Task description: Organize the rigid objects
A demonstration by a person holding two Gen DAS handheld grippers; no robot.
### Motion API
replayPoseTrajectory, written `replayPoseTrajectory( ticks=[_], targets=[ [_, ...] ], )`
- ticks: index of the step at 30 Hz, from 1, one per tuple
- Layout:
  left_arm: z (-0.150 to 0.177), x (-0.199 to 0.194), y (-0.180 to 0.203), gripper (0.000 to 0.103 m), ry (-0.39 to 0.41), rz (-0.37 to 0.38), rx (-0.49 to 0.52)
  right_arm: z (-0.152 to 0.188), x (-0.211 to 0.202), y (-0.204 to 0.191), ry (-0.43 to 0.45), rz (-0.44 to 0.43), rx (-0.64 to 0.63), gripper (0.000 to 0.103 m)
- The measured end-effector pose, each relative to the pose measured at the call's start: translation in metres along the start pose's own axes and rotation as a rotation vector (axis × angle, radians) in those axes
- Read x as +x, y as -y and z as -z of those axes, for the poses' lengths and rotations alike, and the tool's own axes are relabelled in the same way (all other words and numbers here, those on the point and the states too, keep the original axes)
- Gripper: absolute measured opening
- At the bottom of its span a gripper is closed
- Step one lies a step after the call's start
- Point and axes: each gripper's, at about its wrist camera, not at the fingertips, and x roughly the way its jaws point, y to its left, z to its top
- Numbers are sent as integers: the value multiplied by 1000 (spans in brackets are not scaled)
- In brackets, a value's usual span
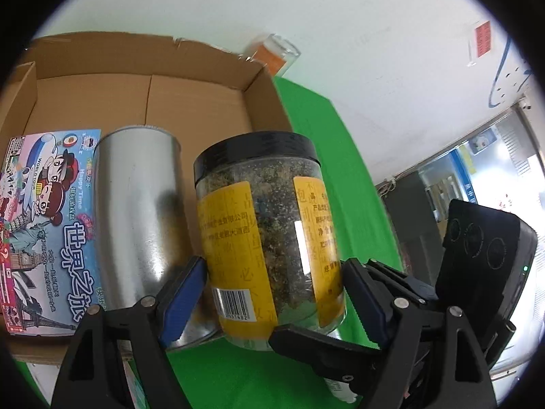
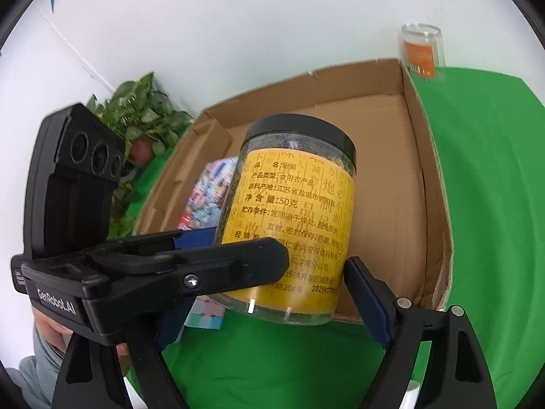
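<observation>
Left wrist view: both grippers clamp one jar (image 1: 269, 248), raised over the near edge of the cardboard box (image 1: 190, 102); left gripper (image 1: 272, 293) pads on its sides, right gripper (image 2: 269, 289) likewise; jar: clear plastic cylinder, black screw lid, yellow paper label, dry flaky contents. Already in box: bare metal tin (image 1: 143, 211), glossy printed carton (image 1: 44, 225). Left to do, I'd judge: jar down beside the tin; glass tumbler (image 2: 424, 51) past the box's far corner looks unsorted.

left tool (image 1: 272, 293): jaws wide, gripping | right tool (image 2: 272, 289): wide, seemingly gripping | both pitched down
</observation>
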Motion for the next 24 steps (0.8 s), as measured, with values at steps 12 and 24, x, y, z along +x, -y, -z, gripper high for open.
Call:
replayPoseTrajectory(
  ticks=[12, 24],
  targets=[
    [14, -12, -6, 73, 29, -72, 42, 14, 25, 0, -72, 159, -41, 76],
    [111, -91, 14, 83, 331, -406, 351, 134, -75, -9, 133, 292, -57, 94]
  ],
)
